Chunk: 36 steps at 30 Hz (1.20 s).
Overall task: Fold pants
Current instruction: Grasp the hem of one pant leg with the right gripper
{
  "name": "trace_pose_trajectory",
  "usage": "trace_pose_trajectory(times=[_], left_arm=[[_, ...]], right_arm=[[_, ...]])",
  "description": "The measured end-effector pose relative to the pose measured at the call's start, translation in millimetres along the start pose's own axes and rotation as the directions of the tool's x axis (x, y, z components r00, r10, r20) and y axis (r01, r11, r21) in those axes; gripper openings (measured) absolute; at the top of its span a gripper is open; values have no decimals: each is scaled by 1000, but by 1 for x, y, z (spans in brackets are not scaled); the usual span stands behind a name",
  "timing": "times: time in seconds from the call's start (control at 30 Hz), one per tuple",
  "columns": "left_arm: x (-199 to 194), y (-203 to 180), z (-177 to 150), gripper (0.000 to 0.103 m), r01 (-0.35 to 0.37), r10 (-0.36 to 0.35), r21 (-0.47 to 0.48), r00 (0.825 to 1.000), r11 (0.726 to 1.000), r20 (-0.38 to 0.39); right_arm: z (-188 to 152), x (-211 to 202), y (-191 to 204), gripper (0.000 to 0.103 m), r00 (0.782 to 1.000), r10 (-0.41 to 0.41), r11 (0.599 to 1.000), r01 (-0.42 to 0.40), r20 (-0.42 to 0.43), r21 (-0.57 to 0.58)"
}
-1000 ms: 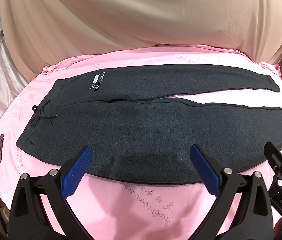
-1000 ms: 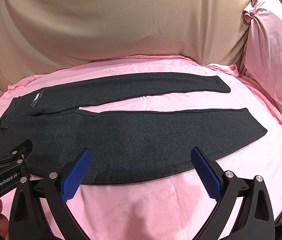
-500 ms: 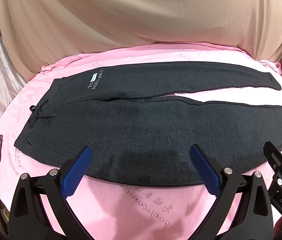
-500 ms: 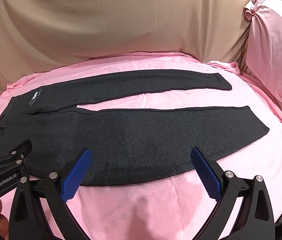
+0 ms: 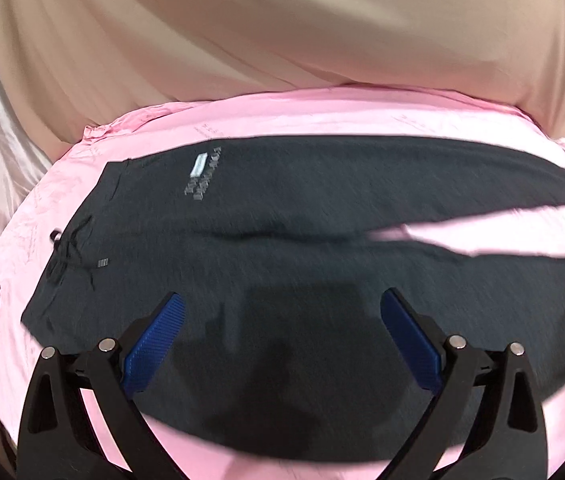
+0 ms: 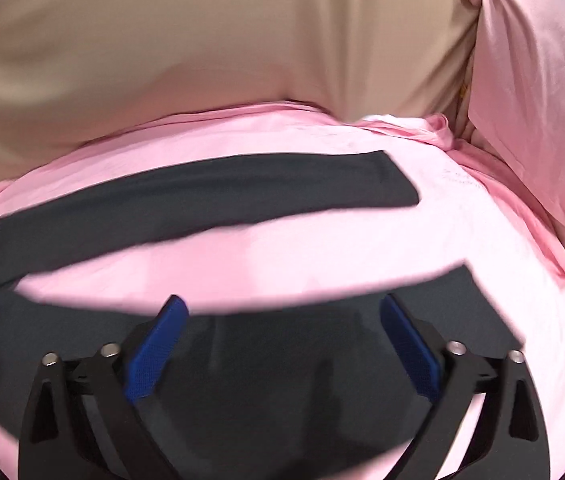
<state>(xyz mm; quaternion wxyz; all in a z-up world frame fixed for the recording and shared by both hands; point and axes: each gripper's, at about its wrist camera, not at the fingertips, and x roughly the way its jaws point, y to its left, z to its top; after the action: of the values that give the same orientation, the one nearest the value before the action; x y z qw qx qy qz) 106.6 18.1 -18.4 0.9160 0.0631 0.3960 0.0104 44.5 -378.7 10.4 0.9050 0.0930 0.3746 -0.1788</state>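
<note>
Pink sheet [image 5: 322, 116] covers the bed on which our dark grey sweatpants [image 5: 322, 208] lie spread flat, waistband and drawstring [image 5: 68, 248] at the left, both legs running right with a wedge of sheet between them; a beige drape [image 5: 282, 32] hangs behind and a pink pillow [image 6: 538, 100] stands at the far right. A moment ago we held both tools back over bare sheet, short of the near hem; now both have pushed forward and down, and the blurred views show them over the near leg itself. Our left tool [image 5: 282, 320] is spread wide above the thigh area, nothing between its blue pads [image 5: 154, 348]. Our right tool [image 6: 282, 324] is likewise spread, hovering above the near leg [image 6: 282, 380] toward the cuff. We judge the first grasp to be close: pinch the near leg's edge at two places, then carry it over the far leg [image 6: 242, 188].
</note>
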Motion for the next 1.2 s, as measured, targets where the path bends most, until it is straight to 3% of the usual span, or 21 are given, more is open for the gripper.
trace_pose_trajectory(times=[0.03,0.07,0.13,0.2,0.3,0.5,0.57,0.6,0.67,0.7,0.73,0.8,0.87,0.9,0.93,0.97,1.0,1.03,1.1,1.2], left_arm=[[5,6,8,96,-6,6,-3,1000,1000,8],[13,14,18,96,-13,14,-13,1000,1000,19],[28,33,39,96,-36,37,-38,999,999,37],[50,60,67,96,-105,108,-61,993,993,49],[83,102,101,96,-172,174,-107,985,979,18],[150,196,149,96,-289,278,-207,957,935,-82],[173,221,158,96,-293,273,-220,955,930,-118],[184,234,161,96,-298,270,-244,953,923,-140],[200,251,162,96,-288,250,-279,954,916,-165],[208,259,163,96,-280,237,-290,956,915,-173],[219,268,164,96,-289,240,-299,952,909,-190],[234,280,162,95,-272,211,-319,954,908,-213],[248,289,158,75,-209,132,-358,965,910,-228],[254,293,155,48,-178,87,-383,966,906,-243],[257,296,151,41,-189,82,-401,960,896,-268],[254,299,151,36,-179,75,-417,964,891,-254],[249,301,151,12,-186,86,-424,966,887,-244],[240,305,151,10,-188,94,-436,969,880,-230],[217,314,152,7,-126,43,-481,983,867,-180],[170,312,153,6,-71,23,-469,994,880,-108]], right_arm=[[18,17,-17,69,1000,7,1000,-7,-14,26],[31,31,-30,65,999,19,999,-18,-27,49],[58,59,-53,65,999,15,997,-12,-41,79],[84,91,-70,65,998,-27,997,31,-59,68],[109,130,-85,65,995,-65,996,70,-76,61],[129,182,-88,65,991,-67,995,75,-119,69],[129,189,-83,65,992,-71,995,78,-106,57],[129,189,-81,62,993,-69,996,74,-96,46],[127,186,-75,30,994,-69,997,72,-84,32],[126,185,-74,21,994,-70,997,73,-84,30],[125,184,-73,14,995,-60,998,63,-84,30],[122,181,-69,9,995,-65,998,67,-77,22],[115,170,-57,8,995,-79,997,80,-67,6],[114,166,-55,8,995,-83,997,83,-61,4],[113,162,-53,8,995,-83,996,84,-53,9],[110,158,-52,7,996,-82,996,83,-45,15],[110,152,-51,7,996,-83,996,84,-37,23],[110,144,-51,7,996,-81,996,82,-23,35],[109,128,-55,7,998,-68,996,68,6,51],[103,88,-66,7,998,-33,998,29,61,64]])
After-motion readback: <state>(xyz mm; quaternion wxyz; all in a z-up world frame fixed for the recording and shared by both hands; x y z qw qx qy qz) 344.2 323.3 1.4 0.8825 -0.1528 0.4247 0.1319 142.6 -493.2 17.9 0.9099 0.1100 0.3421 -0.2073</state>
